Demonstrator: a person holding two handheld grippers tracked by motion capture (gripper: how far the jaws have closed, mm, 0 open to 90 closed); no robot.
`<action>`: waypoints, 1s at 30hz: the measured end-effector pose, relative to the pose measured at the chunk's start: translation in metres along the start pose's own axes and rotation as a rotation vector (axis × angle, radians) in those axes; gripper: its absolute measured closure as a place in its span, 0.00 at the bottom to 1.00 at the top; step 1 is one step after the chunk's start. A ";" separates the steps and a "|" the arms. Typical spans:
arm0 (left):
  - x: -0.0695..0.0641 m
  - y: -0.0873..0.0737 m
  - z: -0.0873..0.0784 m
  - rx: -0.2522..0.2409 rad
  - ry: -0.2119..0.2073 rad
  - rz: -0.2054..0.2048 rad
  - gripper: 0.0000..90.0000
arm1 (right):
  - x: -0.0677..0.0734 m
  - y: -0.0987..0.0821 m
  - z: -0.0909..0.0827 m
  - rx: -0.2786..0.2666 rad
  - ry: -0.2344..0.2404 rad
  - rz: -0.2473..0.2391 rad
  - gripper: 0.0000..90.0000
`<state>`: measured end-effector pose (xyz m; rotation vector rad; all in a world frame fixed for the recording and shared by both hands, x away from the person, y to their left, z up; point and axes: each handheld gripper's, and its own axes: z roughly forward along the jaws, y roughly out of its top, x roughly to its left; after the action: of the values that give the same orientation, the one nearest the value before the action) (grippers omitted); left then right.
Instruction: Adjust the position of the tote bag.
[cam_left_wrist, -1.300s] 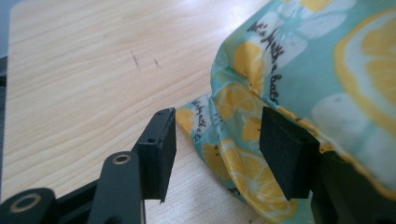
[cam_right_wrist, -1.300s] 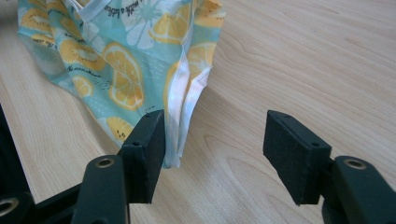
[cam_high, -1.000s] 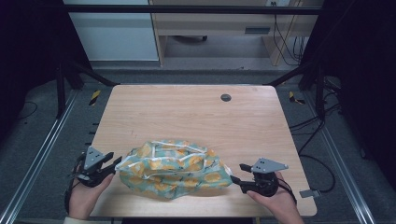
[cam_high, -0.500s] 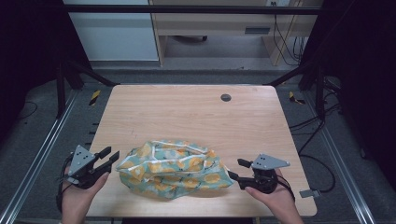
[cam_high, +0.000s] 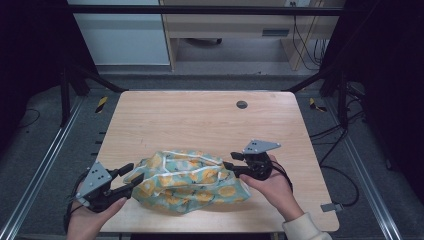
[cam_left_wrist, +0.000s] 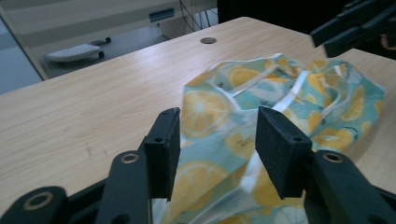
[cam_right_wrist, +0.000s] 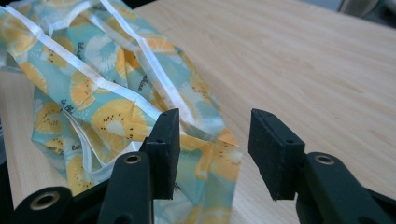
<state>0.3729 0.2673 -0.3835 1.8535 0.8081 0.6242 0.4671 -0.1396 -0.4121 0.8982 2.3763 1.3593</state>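
A crumpled cloth (cam_high: 190, 175) with a teal and yellow fruit print and white trim lies on the front part of the wooden table (cam_high: 200, 120). My left gripper (cam_high: 132, 174) is at the cloth's left end. In the left gripper view its jaws (cam_left_wrist: 217, 135) have just been opening and stand apart, with the cloth (cam_left_wrist: 280, 88) lying loose between them. My right gripper (cam_high: 229, 164) is at the cloth's right end. Its jaws (cam_right_wrist: 212, 140) have just been closing but are still apart, and a corner of the cloth (cam_right_wrist: 93, 84) sits between them beside the left pad.
A small round dark grommet (cam_high: 242, 104) is set into the far part of the table. Bare wood stretches behind and to the right of the cloth. Metal frame rails run along both sides of the table. The right gripper (cam_left_wrist: 355, 25) appears at the top right of the left gripper view.
The right hand has moved forward and left, up to the cloth's right end. The left hand drew slightly away, then came back to the left end with its jaws wider.
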 end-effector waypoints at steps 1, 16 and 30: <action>-0.003 0.001 0.001 0.006 -0.009 0.011 0.52 | 0.001 0.000 0.002 0.010 0.009 0.001 0.57; -0.028 -0.027 0.033 0.180 -0.114 0.097 0.41 | 0.004 -0.026 0.015 0.114 0.065 0.026 0.91; -0.025 -0.041 0.050 0.238 -0.097 0.055 0.91 | 0.010 -0.017 -0.008 0.005 0.060 -0.026 1.00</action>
<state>0.3819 0.2320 -0.4423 2.1118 0.7972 0.4847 0.4487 -0.1452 -0.4217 0.8364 2.4278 1.3899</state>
